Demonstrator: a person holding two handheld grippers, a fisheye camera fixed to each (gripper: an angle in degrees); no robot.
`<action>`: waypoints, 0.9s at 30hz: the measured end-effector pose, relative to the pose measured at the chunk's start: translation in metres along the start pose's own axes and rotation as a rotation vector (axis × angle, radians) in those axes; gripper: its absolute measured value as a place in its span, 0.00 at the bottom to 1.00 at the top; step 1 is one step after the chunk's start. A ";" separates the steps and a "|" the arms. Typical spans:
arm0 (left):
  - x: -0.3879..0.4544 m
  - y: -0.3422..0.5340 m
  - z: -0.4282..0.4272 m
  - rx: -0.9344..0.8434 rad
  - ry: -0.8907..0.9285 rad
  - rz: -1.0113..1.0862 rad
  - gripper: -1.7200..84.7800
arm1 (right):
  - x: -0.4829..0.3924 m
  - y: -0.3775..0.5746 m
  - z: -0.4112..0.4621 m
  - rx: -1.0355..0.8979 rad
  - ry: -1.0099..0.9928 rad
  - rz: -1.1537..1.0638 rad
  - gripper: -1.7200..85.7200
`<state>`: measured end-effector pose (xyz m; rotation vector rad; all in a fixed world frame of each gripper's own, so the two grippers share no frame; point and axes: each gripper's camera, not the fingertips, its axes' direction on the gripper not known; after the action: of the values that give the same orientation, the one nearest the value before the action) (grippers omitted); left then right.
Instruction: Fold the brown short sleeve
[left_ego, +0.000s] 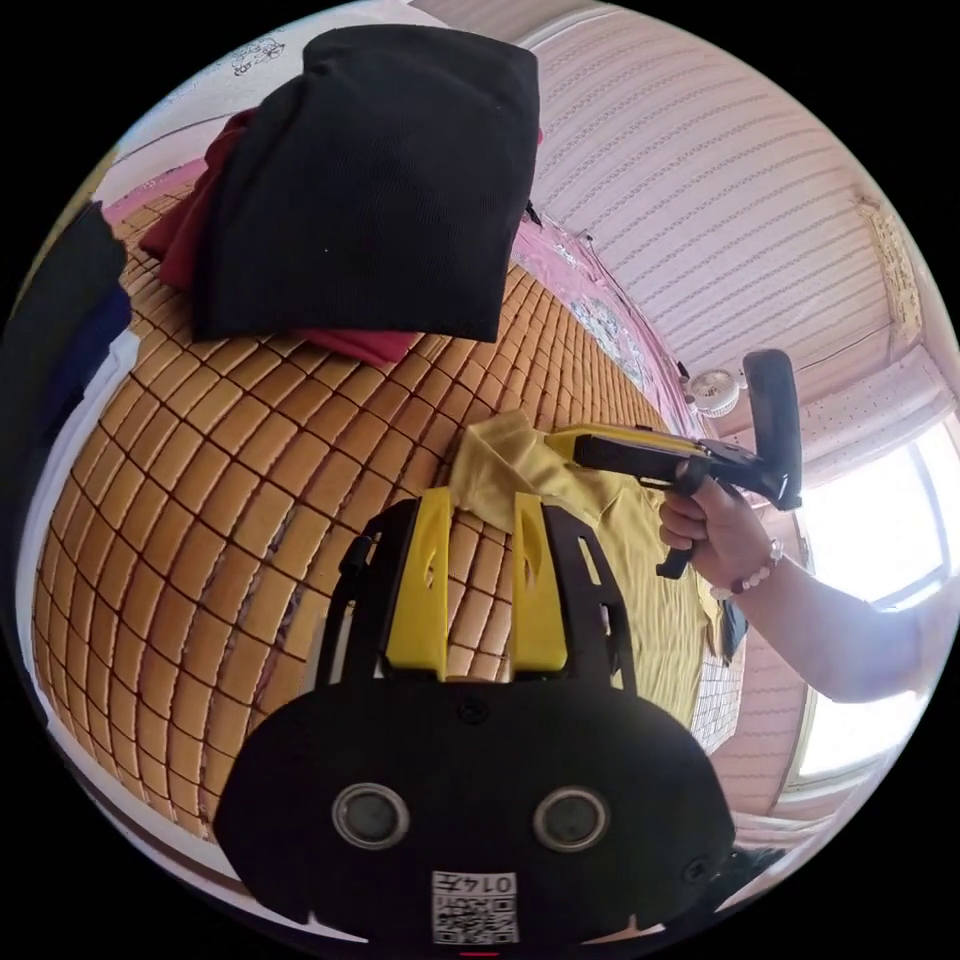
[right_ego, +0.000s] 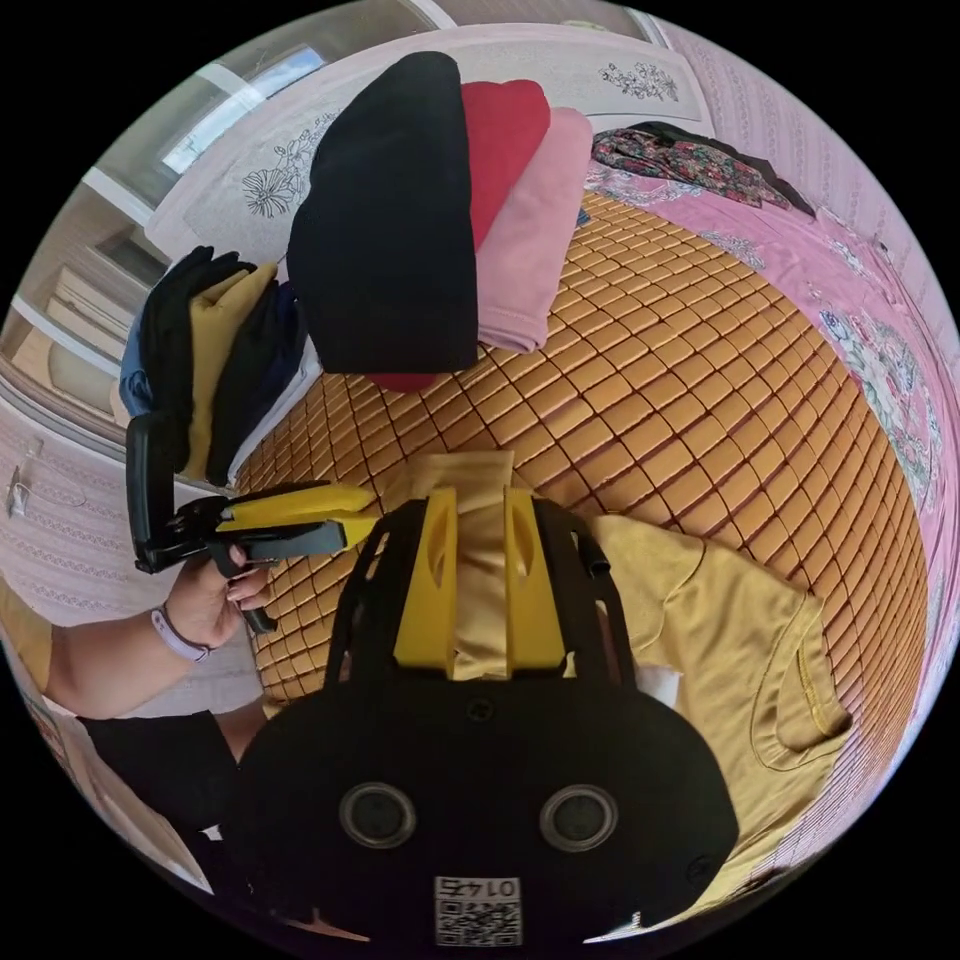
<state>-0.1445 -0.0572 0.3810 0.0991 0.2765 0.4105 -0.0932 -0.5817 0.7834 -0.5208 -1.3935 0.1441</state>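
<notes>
The mustard-brown short-sleeved shirt (right_ego: 740, 640) lay flat on the woven bamboo bed mat (right_ego: 680, 380). Your right tool (right_ego: 480, 520) was clamped on its sleeve fold; your left tool (left_ego: 478, 520) stood open, empty, beside the folded black garment stack (left_ego: 370, 180). No legible writing showed.

Open mat up front, clutter at the far edge

The woven mat (right_ego: 700, 380) lies bare between the mustard shirt (right_ego: 720, 640) and the folded stack (right_ego: 430, 220), so tongs could pass there. That stack and a second clothes pile (right_ego: 215, 340) block the far side, and crumpled patterned cloth (right_ego: 690, 155) sits beyond on the pink sheet (right_ego: 850, 290).
</notes>
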 end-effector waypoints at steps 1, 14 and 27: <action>0.000 -0.003 0.004 -0.014 -0.005 0.005 0.11 | -0.003 -0.009 0.007 -0.003 0.019 0.004 0.10; -0.014 0.021 -0.036 0.005 -0.010 -0.050 0.02 | -0.071 -0.079 -0.009 0.052 -0.025 -0.296 0.08; -0.019 0.029 -0.028 -0.040 -0.053 -0.026 0.11 | -0.082 -0.039 0.016 -0.049 -0.041 -0.200 0.09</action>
<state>-0.1803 -0.0368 0.3629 0.0675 0.2171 0.3868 -0.1321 -0.6441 0.7276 -0.4180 -1.4838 -0.0412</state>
